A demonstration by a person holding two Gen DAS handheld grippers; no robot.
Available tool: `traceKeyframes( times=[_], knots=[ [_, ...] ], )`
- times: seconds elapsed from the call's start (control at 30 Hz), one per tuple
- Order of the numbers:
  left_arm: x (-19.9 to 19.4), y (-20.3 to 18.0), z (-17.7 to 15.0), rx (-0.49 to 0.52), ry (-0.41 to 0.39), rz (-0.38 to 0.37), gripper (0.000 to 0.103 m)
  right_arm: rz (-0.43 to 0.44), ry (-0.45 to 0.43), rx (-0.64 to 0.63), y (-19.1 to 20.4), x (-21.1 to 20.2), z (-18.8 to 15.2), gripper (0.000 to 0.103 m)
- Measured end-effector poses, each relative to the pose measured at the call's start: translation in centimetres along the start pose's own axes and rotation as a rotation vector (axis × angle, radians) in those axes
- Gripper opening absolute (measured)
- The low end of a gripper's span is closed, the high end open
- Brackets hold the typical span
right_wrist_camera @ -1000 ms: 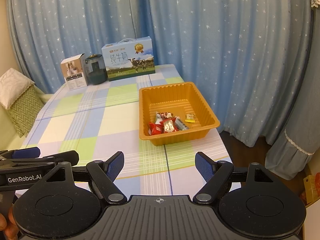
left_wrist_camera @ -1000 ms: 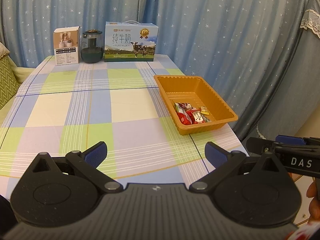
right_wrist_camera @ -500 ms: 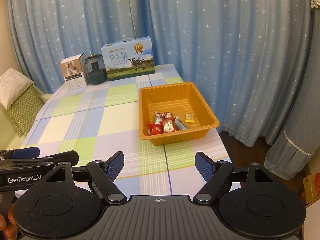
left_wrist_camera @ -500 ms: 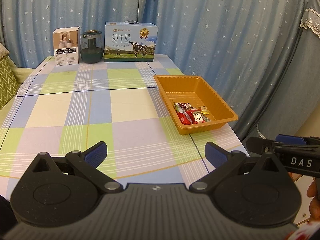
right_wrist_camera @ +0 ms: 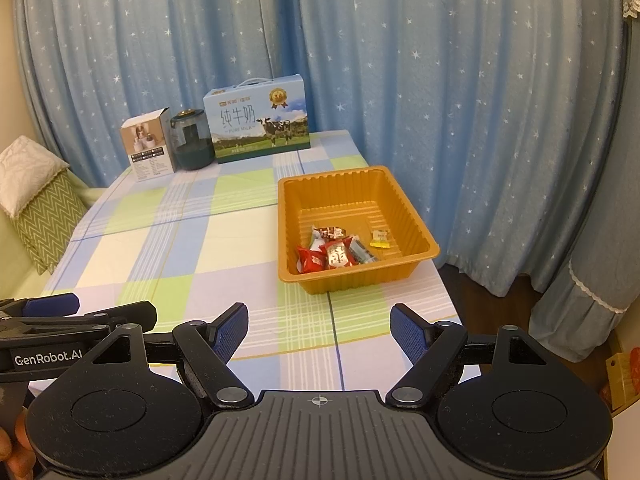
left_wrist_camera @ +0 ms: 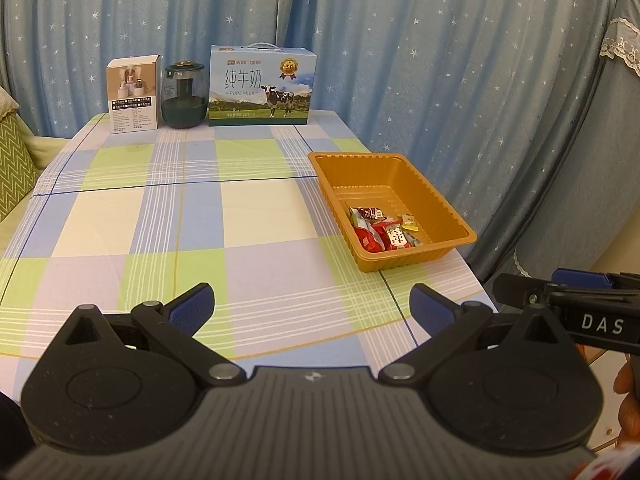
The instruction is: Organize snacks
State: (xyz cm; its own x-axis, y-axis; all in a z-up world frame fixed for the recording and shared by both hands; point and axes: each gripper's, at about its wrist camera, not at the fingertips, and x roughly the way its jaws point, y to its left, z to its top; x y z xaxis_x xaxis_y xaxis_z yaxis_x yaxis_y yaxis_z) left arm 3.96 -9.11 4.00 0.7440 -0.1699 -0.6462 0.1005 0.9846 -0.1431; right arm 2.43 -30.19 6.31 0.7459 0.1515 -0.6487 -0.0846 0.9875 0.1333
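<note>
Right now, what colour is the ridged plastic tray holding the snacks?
Orange ridged plastic tray, clearest in the right wrist view.

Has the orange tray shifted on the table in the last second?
No. The orange tray sits at the same tablecloth stripes, near the table's right edge.

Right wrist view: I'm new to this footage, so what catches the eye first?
The orange tray by the table's right edge, with wrapped snacks piled in its near part. Next, the milk carton standing at the far end beside a dark jar and a small white box, against starry blue curtains.
</note>
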Motion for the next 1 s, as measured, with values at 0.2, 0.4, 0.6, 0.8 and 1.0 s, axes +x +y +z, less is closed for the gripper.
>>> traceKeyframes(
  times=[0.2,0.4,0.6,0.8,1.0],
  knots=[
    [-0.07,0.07,0.18,0.000,-0.001,0.000,0.103,0.000,0.000,-0.001,-0.01,0.02,0.04,0.078],
    [-0.07,0.17,0.41,-0.001,-0.001,0.000,0.103,0.000,0.000,0.000,0.01,0.03,0.05,0.078],
    [-0.04,0.19,0.45,0.001,-0.001,0.002,0.103,0.001,0.000,0.000,0.03,0.05,0.04,0.078],
    [0.19,0.15,0.69,0.004,0.001,0.009,0.103,0.006,-0.005,0.004,-0.09,0.12,0.83,0.078],
    [0.43,-0.18,0.61,0.013,0.008,0.007,0.103,0.006,-0.007,0.016,-0.55,0.27,0.92,0.078]
  ],
)
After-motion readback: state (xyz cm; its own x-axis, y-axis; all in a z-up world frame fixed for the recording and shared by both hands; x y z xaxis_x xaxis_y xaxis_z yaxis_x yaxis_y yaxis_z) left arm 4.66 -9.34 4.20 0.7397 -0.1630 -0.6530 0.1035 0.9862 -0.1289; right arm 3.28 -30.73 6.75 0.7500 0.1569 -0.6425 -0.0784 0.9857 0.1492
